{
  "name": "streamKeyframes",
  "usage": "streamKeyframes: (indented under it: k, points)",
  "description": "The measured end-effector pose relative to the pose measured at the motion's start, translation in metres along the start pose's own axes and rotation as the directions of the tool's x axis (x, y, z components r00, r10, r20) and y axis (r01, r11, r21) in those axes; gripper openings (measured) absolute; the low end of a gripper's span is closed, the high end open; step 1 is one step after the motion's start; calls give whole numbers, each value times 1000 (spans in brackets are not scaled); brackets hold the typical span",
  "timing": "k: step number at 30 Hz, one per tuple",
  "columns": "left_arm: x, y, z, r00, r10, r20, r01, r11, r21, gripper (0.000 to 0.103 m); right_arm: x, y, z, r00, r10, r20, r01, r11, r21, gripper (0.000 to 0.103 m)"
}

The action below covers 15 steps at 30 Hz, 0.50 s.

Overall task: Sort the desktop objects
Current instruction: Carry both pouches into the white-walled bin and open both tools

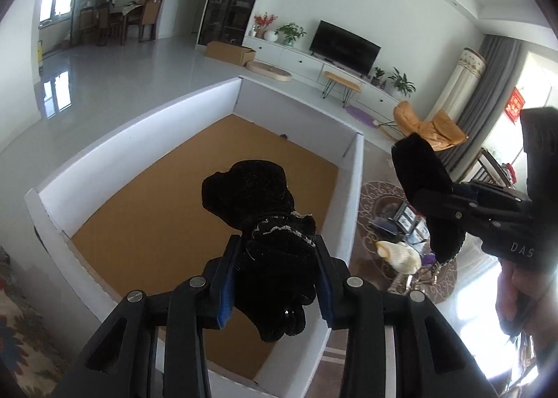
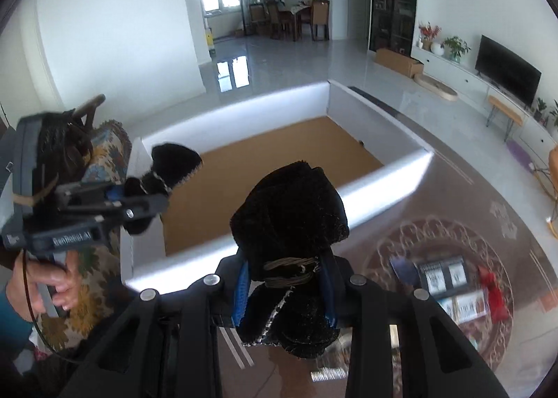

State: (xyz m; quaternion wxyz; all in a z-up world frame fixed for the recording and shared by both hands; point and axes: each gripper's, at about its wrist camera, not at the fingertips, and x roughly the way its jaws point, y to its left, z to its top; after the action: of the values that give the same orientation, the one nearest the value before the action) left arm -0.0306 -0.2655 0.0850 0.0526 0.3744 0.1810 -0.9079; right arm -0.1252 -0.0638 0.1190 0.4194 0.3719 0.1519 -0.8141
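Left tool (image 1: 275, 279), right tool (image 2: 286, 293) each clamp black pouch (image 1: 258, 196).

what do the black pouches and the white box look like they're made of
Black pouch in the left hand-held gripper: seemingly velvet, matte fuzzy nap.
Second pouch: same plush look.
White box: likely cardboard or foam board, smooth thin walls, brown floor.

Two handheld grippers of matte black plastic: the left gripper (image 1: 275, 279) shows ribbed blue pads (image 1: 226, 288) inside its fingers and round silver screws (image 1: 197, 282) at the linkage pivots. The right gripper (image 2: 286, 288) matches it. White lettering marks each body. The left hand (image 2: 52, 288), bare-skinned with a teal sleeve (image 2: 14, 331), trails a thin dark cable (image 2: 29, 300).
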Motion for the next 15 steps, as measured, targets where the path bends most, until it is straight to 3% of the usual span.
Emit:
streamKeyframes:
  k: [3, 7, 9, 11, 15]
  points:
    - [26, 19, 7, 997, 33, -62, -35, 999, -26, 38, 51, 20, 40, 999, 45, 7, -45, 999, 25, 35]
    - [57, 30, 5, 986, 90, -137, -95, 995, -28, 44, 118, 38, 57, 995, 65, -73, -61, 996, 61, 39]
    - [67, 37, 1, 976, 122, -179, -132, 990, -49, 62, 145, 37, 54, 987, 97, -126, -82, 990, 116, 66]
    - [65, 34, -1, 981, 116, -153, -123, 992, -38, 68, 157, 28, 46, 985, 113, -129, -89, 979, 182, 79]
    - [37, 17, -5, 992, 114, -57, -116, 993, -37, 72, 134, 10, 34, 997, 77, -5, -74, 970, 230, 80]
